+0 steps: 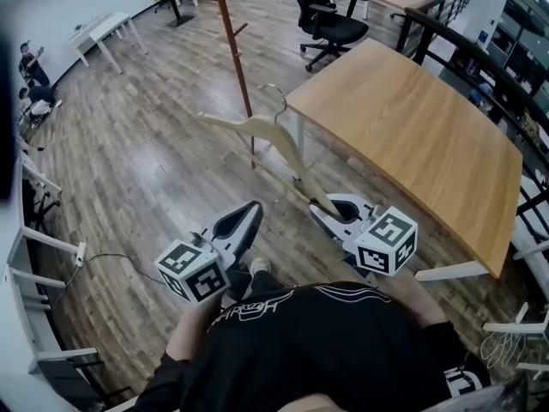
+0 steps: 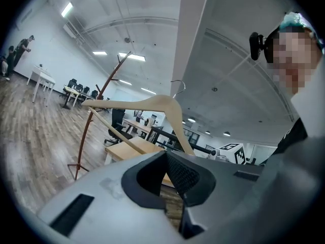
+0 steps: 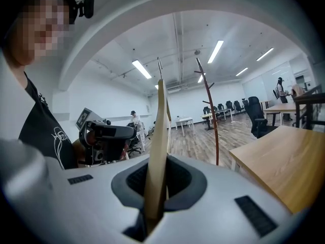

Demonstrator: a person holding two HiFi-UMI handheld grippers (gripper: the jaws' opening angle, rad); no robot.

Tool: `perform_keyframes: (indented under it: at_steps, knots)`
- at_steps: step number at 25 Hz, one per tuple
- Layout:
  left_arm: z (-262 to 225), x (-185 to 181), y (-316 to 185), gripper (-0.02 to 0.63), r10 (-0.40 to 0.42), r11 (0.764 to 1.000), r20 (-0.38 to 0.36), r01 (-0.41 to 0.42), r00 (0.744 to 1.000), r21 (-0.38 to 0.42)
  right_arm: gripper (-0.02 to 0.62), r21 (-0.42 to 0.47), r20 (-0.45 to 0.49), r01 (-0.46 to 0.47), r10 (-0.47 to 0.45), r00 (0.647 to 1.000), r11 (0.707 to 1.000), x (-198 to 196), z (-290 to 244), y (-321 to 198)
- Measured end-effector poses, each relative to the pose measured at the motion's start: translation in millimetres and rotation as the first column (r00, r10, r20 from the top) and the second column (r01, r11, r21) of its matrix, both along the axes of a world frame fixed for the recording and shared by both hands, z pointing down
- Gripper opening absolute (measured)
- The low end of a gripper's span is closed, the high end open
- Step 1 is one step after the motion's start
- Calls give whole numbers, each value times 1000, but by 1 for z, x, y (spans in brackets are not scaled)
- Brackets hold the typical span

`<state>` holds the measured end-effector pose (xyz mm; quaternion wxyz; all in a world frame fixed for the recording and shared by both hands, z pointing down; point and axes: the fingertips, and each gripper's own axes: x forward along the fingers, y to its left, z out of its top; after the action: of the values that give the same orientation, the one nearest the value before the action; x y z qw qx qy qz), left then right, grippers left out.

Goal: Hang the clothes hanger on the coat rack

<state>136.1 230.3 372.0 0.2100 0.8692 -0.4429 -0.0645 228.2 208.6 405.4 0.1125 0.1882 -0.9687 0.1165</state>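
Hanger (image 1: pixel 257 131): in the air over the floor, off the rack (image 1: pixel 233 37), which stands further out at 12 o'clock in the head view; the table (image 1: pixel 403 136) edge lies just beside it at 3 o'clock. The right gripper (image 1: pixel 330 211) pinches one shoulder tip. Its own view shows the jaws clamped on the wood, which runs edge-on straight up out of the recess (image 3: pixel 157 151). Judged reason for the end grip: it leaves the hook (image 1: pixel 274 93) and neck free and adds the hanger's whole length to the reach, so the hook leads toward the rack's pegs. The gripper tips slightly down, and the hanger extends out and away toward 11 o'clock. The left gripper (image 1: pixel 244 217) sits at 7 o'clock of the hanger, apart from it, jaws pressed together on nothing; it looks idle, likely a spare for steadying. From its view the hanger (image 2: pixel 147 103) stands in front of the rack (image 2: pixel 94 116) and clear of it. Appearance: pale, unpainted wood, two sloping shoulders meeting at a neck, a thin straight crossbar below and a slim metal hook. The rack is a thin reddish-brown pole with short upturned pegs (image 3: pixel 210 111). Hanging not yet done.
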Motion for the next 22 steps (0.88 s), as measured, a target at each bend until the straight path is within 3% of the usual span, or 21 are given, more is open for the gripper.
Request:
perform_keyframes:
  at_steps: [10, 22]
  knots:
    - [19, -52, -44, 8, 8, 999, -29, -9, 1000, -42, 48, -49, -24, -21, 20, 1000, 999, -48, 19, -42]
    - [13, -173, -136, 8, 45, 999, -21, -45, 999, -15, 48, -45, -13, -70, 69, 998, 997, -164, 13, -132]
